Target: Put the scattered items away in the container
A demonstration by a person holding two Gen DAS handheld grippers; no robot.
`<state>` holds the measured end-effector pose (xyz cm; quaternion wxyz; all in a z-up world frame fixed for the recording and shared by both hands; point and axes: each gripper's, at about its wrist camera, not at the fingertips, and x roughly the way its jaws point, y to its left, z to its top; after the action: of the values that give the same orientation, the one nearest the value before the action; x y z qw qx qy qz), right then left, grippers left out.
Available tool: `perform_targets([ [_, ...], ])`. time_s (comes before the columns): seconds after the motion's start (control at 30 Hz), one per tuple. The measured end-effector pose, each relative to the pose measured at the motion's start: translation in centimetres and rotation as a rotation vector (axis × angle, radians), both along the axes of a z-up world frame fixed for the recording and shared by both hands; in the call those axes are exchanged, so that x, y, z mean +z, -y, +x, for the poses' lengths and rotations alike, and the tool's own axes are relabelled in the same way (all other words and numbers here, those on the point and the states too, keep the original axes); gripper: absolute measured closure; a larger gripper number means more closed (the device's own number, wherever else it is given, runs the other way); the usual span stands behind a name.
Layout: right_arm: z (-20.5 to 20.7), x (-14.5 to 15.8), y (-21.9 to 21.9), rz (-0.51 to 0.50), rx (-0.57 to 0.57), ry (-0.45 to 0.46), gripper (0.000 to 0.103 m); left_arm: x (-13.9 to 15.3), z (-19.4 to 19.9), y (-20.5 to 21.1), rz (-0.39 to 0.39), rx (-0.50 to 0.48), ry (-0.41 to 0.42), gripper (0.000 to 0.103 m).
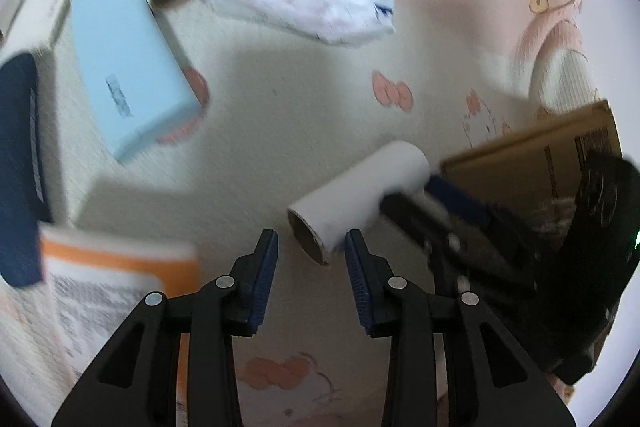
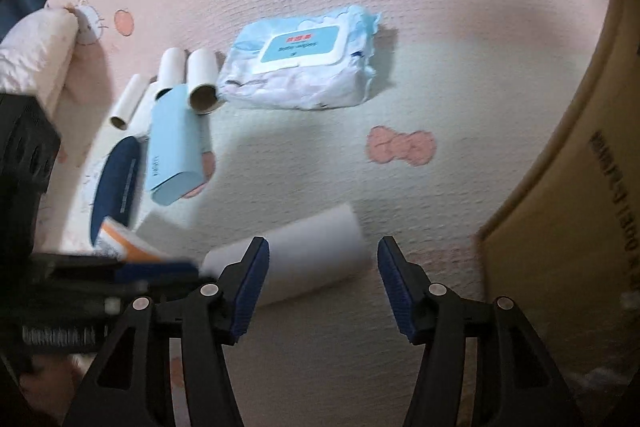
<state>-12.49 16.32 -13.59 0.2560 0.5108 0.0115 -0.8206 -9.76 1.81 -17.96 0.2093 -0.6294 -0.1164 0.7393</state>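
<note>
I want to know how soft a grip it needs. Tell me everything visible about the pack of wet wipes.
The pack of wet wipes is a soft, crinkled plastic pouch, white with pale blue, with a blue label panel and red print on its top face. It looks full and closed. It lies flat on the patterned mat, label up. One end sits close against a cardboard tube; whether they touch is unclear. Neither gripper touches it.

wipes pack (image 2: pixel 304 67): label "Baby wipes" | mat (image 2: pixel 400 7): "peach" | cardboard box (image 2: pixel 580 187): print illegible
</note>
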Motion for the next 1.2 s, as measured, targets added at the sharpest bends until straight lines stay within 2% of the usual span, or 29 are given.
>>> perform_targets([
  [0.1,0.4,-0.2,0.4,0.01,0.013,0.005,0.049,0.0,-0.9,0.4,-0.012,-0.003,-0.015,0.065],
  [0.2,0.2,-0.1,0.6,0.047,0.008,-0.034,0.049,-0.2,-1.6,1.0,0.008,0.021,-0.003,0.065],
  [0.37,-1.3,-0.1,0.1,0.016,0.016,-0.039,0.041,-0.7,-3.0,2.2,0.052,0.096,0.041,0.065],
  [0.57,-2.9,-0.2,0.4,-0.036,0.018,-0.033,0.04,-1.2,-3.0,3.2,0.182,0.175,0.152,0.065],
  [0.63,-3.2,-0.3,0.6,-0.051,0.032,-0.024,0.04,-1.5,-2.8,2.9,0.214,0.166,0.176,0.065],
  [0.73,-3.5,-0.7,1.0,-0.082,0.053,-0.007,0.04,-2.0,-3.1,2.1,0.181,0.157,0.174,0.065],
  [0.83,-3.9,-0.9,1.1,-0.109,0.055,0.009,0.04,-1.9,-3.4,2.0,0.185,0.173,0.155,0.066],
  [1.0,-4.2,-1.3,1.3,-0.149,0.052,0.04,0.04,-1.4,-3.9,1.9,0.157,0.157,0.126,0.071],
  [1.2,-3.2,-0.5,2.1,-0.103,0.069,0.016,0.04,-1.6,-4.6,2.7,0.186,0.15,0.151,0.071],
])
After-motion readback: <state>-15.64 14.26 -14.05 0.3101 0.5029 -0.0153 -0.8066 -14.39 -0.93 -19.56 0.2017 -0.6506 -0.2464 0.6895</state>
